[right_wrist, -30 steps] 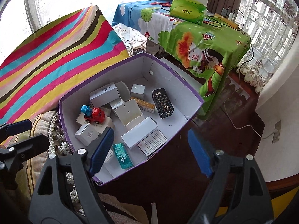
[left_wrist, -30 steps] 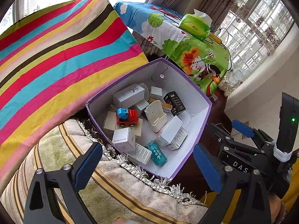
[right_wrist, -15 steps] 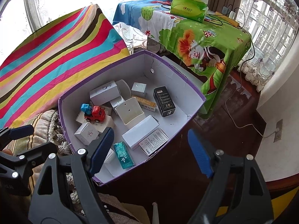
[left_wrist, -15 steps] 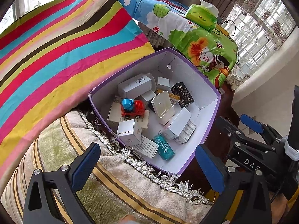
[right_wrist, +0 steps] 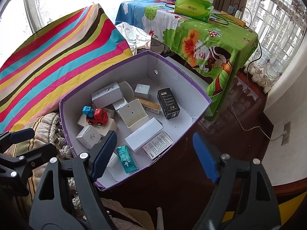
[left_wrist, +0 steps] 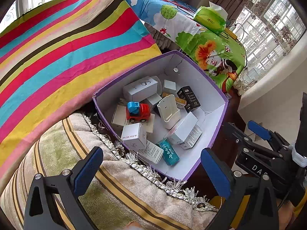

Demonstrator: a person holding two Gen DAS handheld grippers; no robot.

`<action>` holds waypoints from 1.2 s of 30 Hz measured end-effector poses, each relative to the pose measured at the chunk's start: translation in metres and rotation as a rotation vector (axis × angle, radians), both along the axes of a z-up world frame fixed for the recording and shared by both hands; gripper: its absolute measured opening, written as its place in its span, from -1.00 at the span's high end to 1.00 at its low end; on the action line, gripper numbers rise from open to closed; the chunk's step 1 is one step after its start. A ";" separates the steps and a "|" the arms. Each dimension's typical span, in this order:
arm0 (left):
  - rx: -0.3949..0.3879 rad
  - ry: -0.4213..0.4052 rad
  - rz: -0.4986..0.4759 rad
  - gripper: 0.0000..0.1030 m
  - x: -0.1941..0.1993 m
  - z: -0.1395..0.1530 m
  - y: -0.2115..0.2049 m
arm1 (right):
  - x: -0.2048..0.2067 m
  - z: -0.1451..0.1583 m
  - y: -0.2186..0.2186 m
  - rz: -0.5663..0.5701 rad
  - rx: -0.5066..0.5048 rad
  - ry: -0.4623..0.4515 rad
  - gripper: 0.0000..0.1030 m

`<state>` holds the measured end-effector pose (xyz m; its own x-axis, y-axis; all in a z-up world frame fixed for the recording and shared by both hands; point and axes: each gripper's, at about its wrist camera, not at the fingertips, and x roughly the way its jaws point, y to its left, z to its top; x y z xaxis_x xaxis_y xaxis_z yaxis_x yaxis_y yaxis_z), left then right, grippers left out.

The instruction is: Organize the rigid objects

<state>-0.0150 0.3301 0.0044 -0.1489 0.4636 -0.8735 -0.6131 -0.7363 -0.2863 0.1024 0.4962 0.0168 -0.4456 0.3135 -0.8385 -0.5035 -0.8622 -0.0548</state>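
A purple open box point(left_wrist: 223, 107) point(right_wrist: 203, 106) with white inside holds several small cartons, a red and blue toy truck point(left_wrist: 137, 111) point(right_wrist: 95, 115), a black carton point(left_wrist: 189, 98) point(right_wrist: 168, 103), a cream holder point(left_wrist: 168, 111) point(right_wrist: 133, 115) and a teal packet point(left_wrist: 168, 154) point(right_wrist: 126, 158). My left gripper point(left_wrist: 151, 170) is open and empty, above the fringed cushion at the box's near edge. My right gripper point(right_wrist: 153, 153) is open and empty, over the box's near corner; it also shows in the left wrist view point(left_wrist: 258, 132).
A striped cloth point(left_wrist: 57, 57) point(right_wrist: 57, 53) covers a surface left of the box. A table with a cartoon cloth point(left_wrist: 211, 46) point(right_wrist: 211, 38) and a green tissue pack point(left_wrist: 210, 20) point(right_wrist: 193, 8) stands behind. Dark wood floor point(right_wrist: 239, 115) and a white cable lie to the right.
My left gripper has drawn back and tilted, so the box sits higher and farther right in its view. The right view has barely shifted. Both grippers stay open.
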 end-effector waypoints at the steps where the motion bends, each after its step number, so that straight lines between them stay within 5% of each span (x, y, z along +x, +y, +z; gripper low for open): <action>1: 0.007 -0.001 -0.002 -0.99 0.000 0.001 0.000 | 0.000 0.000 0.000 0.001 -0.001 -0.001 -0.62; 36: 0.028 0.056 -0.018 -0.99 0.008 0.011 0.002 | -0.001 -0.001 0.001 0.006 0.004 -0.001 -0.62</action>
